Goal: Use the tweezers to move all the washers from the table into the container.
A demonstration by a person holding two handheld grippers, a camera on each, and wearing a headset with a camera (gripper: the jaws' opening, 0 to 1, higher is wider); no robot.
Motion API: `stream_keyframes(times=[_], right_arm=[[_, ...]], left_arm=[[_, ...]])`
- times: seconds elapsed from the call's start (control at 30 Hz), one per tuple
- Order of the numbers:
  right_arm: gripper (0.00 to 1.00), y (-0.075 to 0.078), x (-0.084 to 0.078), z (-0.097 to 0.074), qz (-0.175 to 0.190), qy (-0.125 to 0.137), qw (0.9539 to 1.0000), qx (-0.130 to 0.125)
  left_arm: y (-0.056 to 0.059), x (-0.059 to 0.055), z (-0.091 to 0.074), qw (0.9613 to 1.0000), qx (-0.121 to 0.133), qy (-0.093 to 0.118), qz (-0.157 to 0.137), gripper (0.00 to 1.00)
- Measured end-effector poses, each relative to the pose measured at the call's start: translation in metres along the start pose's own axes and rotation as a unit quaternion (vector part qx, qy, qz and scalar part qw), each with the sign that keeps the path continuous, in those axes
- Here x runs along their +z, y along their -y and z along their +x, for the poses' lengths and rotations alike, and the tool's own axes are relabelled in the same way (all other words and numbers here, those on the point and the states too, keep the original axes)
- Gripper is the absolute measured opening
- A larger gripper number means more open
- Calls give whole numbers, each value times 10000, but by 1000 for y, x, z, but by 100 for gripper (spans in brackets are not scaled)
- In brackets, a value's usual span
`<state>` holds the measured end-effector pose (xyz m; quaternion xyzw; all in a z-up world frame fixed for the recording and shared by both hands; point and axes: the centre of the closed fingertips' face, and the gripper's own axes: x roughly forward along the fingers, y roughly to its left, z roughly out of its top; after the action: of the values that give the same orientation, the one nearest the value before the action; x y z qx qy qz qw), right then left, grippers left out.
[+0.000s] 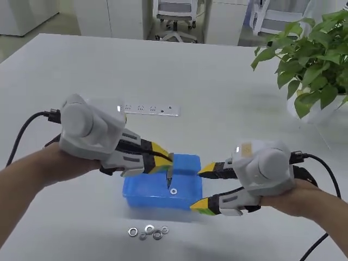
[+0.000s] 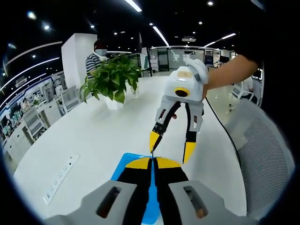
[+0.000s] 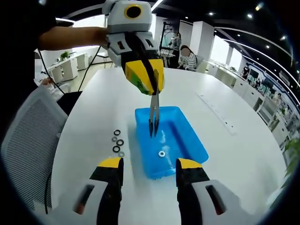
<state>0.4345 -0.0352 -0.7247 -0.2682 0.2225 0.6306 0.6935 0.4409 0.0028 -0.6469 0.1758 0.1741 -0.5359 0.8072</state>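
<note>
Left gripper (image 1: pixel 163 161) clamped shut on thin metal tweezers (image 3: pixel 153 115); tips over blue rectangular plastic container (image 3: pixel 185 137), nearly together, look empty. One small silver washer (image 3: pixel 161 153) lies inside container; five washers (image 1: pixel 148 232) clustered on white table (image 1: pixel 228 98) just beside it, to be moved. Right gripper (image 3: pixel 150 164) jaws apart, holds nothing. Judged early stage
</note>
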Motion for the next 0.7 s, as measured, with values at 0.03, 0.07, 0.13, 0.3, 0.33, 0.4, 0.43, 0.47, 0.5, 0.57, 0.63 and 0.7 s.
stream_keyframes(times=[0.03, 0.07, 0.13, 0.3, 0.33, 0.4, 0.43, 0.47, 0.5, 0.57, 0.63, 0.7], right_arm=[[49, -1, -2, -2, 30, -2, 10000, -12], [50, -3, -3, -3, 32, 4, 10000, -18], [51, -6, -5, -6, 70, 4, 10000, -30], [56, -11, -9, -11, 142, 8, 9999, -82], [57, -13, -10, -13, 178, 20, 9998, -89], [59, -14, -11, -14, 221, 51, 9997, -104], [60, -15, -12, -15, 254, 69, 9996, -108], [61, -16, -12, -16, 273, 78, 9995, -119], [62, -18, -12, -17, 296, 88, 9994, -128], [64, -21, -14, -18, 323, 97, 9993, -133], [65, -24, -16, -20, 393, 97, 9991, -149], [66, -26, -18, -21, 427, 93, 9989, -157]], left_arm=[[1, 0, -1, 10000, 1, -2, -1, 6], [2, 1, -1, 10000, -6, -1, -11, 6], [4, 1, -3, 10000, -13, 4, -20, 6], [11, 4, -8, 10000, -36, 23, -42, 6], [12, 4, -8, 10000, -42, 24, -43, 6], [14, 5, -9, 10000, -47, 34, -41, 6], [15, 5, -10, 10000, -47, 47, -49, 6], [16, 6, -11, 10000, -50, 58, -54, 6], [17, 6, -11, 9999, -55, 67, -54, 6], [20, 6, -12, 9999, -70, 68, -58, 6], [23, 5, -12, 9999, -81, 72, -58, 6], [25, 4, -12, 9999, -91, 84, -66, 6]])
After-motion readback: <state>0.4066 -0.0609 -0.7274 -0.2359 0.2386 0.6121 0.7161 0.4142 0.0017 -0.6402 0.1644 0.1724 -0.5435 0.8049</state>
